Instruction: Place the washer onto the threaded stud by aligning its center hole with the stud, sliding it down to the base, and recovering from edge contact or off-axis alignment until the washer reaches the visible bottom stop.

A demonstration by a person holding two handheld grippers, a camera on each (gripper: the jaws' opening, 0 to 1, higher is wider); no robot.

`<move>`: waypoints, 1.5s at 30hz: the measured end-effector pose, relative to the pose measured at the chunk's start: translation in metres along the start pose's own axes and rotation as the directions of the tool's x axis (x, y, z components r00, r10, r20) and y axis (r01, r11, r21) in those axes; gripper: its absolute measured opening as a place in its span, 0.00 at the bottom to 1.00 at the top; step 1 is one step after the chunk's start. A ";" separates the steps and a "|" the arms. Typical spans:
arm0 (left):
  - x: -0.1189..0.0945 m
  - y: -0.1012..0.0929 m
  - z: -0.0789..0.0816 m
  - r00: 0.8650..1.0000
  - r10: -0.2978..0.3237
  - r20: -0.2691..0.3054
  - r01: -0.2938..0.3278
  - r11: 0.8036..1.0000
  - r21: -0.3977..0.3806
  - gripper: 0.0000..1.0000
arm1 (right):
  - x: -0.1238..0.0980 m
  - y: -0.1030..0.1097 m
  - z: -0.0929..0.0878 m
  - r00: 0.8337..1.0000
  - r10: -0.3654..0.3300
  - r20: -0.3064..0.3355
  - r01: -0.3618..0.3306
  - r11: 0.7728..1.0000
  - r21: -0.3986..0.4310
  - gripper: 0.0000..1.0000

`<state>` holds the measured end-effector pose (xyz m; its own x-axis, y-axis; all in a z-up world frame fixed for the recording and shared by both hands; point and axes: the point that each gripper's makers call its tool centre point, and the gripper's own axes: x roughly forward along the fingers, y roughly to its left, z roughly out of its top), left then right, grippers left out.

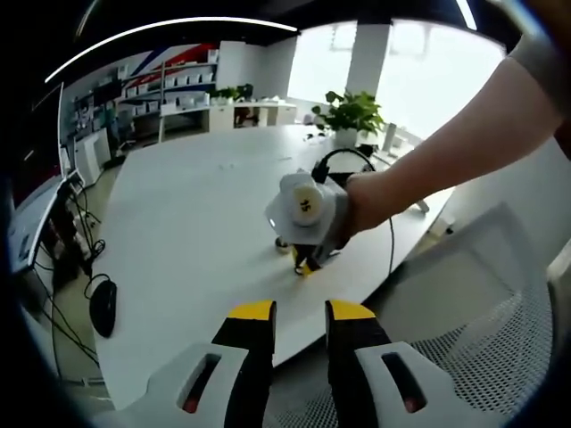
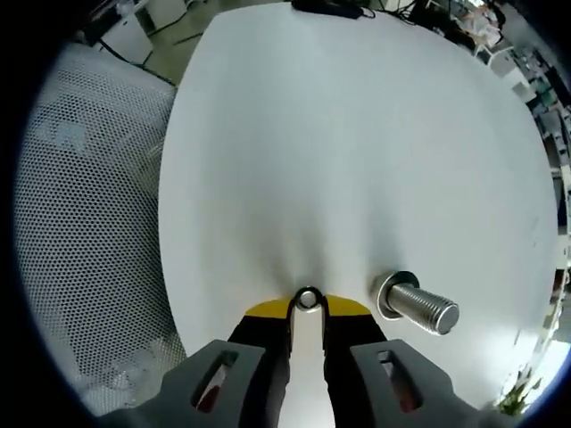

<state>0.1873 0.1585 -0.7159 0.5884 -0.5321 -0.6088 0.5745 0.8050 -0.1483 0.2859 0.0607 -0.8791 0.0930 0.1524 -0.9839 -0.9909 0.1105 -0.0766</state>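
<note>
Right gripper (image 2: 308, 328): jaws nearly closed, pinching washer (image 2: 308, 323) at yellow tips, washer face-on, lower rim hidden. Threaded stud (image 2: 419, 325) just right, upright on white table (image 2: 357, 160), base flange partly hidden. Left gripper (image 1: 299, 314): jaws narrowly parted, empty. No legible writing.

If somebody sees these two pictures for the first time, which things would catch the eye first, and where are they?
In the right gripper view, the yellow-tipped right gripper pinches a small washer just above the white table, with the shiny stud standing apart to its right. In the left gripper view, a hand holds that same gripper low over the table's near edge, and the left gripper hangs below with its jaws slightly apart and empty.
</note>
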 end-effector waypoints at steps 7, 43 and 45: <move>0.000 -0.001 0.000 1.000 -0.005 -0.004 0.005 1.000 0.003 0.20 | -0.002 0.003 -0.004 0.993 -0.021 0.119 -0.002 0.982 0.188 0.14; 0.001 -0.005 0.000 1.000 -0.026 -0.005 0.025 1.000 -0.006 0.21 | -0.065 -0.073 -0.101 0.971 -0.220 0.093 0.169 0.909 0.382 0.14; 0.002 -0.005 -0.002 1.000 -0.022 -0.018 0.022 1.000 -0.002 0.21 | -0.067 -0.076 -0.098 0.969 -0.225 0.102 0.171 0.911 0.376 0.14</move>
<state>0.1845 0.1543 -0.7183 0.5655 -0.5447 -0.6192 0.5862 0.7937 -0.1627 0.3458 -0.0544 -0.8229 0.3228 0.2234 -0.9197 -0.8499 0.4961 -0.1777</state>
